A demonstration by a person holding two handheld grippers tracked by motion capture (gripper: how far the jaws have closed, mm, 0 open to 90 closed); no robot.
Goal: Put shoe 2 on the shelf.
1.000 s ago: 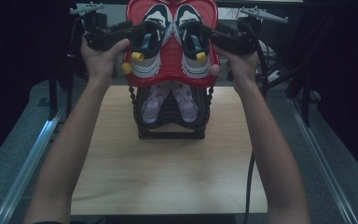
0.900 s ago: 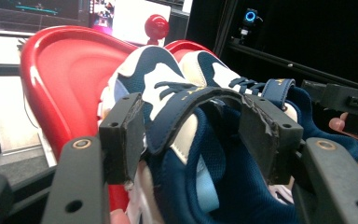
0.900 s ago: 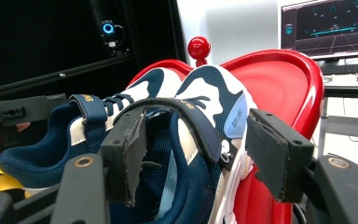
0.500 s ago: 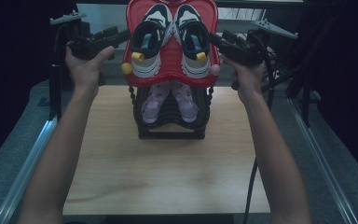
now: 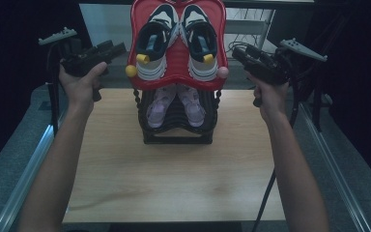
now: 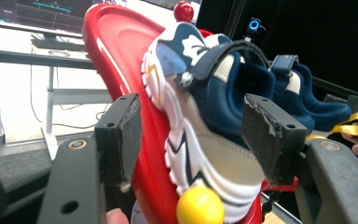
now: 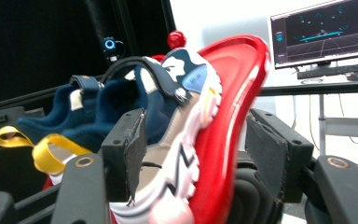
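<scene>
With both the left gripper (image 5: 118, 48) and right gripper (image 5: 236, 52) open beside it, the stiff red tray (image 5: 176, 65) atop the far-centre rack (image 5: 176, 130) looks light but top-heavy with navy sneakers (image 5: 176, 41), best pinched at both side rims.

Lab or test room, set up for recording. Pale wooden table (image 5: 174, 179) in the middle, framed along its left and right edges by metal rails (image 5: 24, 174) over grey floor. Black curtains (image 5: 357, 96) close off both sides. Beyond the far edge, a white wall and a desk (image 7: 335, 86) carrying a monitor (image 7: 324, 35) with a dark screen of plotted lines, keyboard (image 7: 331, 71) beneath it. A small camera with a glowing blue ring (image 7: 109, 45) sits on a dark post (image 7: 121, 28). Loose cables (image 5: 265, 198) trail beside the table.
</scene>
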